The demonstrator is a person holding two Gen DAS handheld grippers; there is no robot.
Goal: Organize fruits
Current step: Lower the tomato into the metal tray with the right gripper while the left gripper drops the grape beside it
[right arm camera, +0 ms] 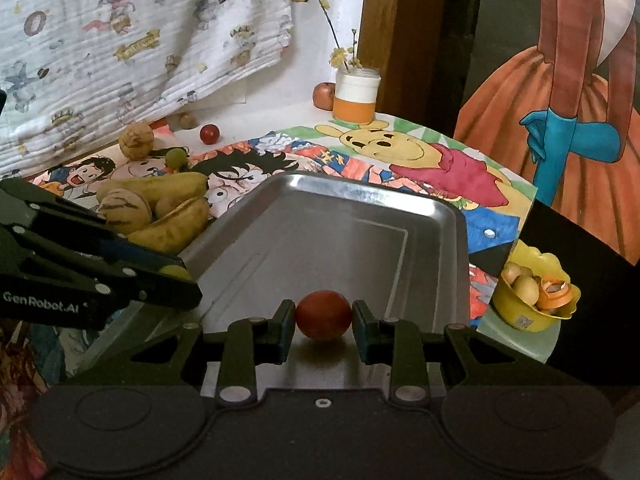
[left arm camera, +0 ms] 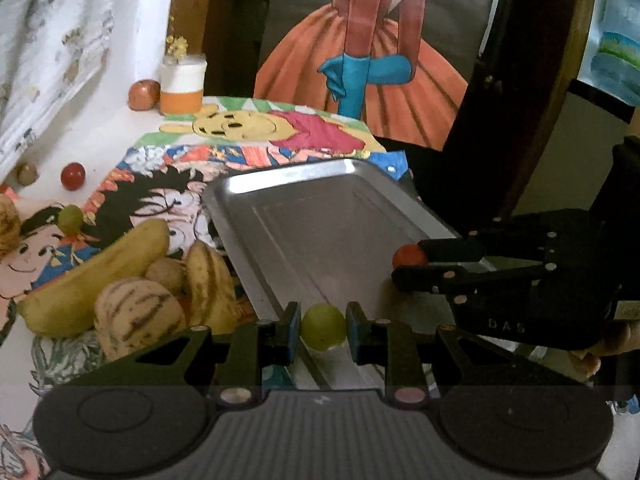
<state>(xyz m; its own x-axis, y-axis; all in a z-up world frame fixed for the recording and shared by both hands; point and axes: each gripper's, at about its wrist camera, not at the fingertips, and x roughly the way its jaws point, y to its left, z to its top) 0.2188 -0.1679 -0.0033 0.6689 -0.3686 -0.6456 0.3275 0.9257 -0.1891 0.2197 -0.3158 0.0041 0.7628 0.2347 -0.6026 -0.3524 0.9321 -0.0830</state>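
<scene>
My left gripper (left arm camera: 323, 326) is shut on a green grape (left arm camera: 323, 327) over the near left edge of the metal tray (left arm camera: 320, 216). My right gripper (right arm camera: 324, 314) is shut on a small red fruit (right arm camera: 323, 314) just above the tray's (right arm camera: 344, 220) near end. In the left wrist view the right gripper (left arm camera: 412, 266) shows at the tray's right edge with the red fruit (left arm camera: 408, 256). The left gripper (right arm camera: 176, 276) shows at the left in the right wrist view. Left of the tray lie bananas (left arm camera: 100, 276), a striped melon (left arm camera: 136, 316) and a loose green grape (left arm camera: 71, 217).
A red cherry tomato (left arm camera: 73, 176), walnuts (right arm camera: 136, 140), an apple (left arm camera: 143, 94) and an orange-and-white jar (left arm camera: 182, 86) stand at the back on the cartoon-print cloth. A yellow bowl (right arm camera: 532, 292) of small fruits sits to the tray's right, beyond the table edge.
</scene>
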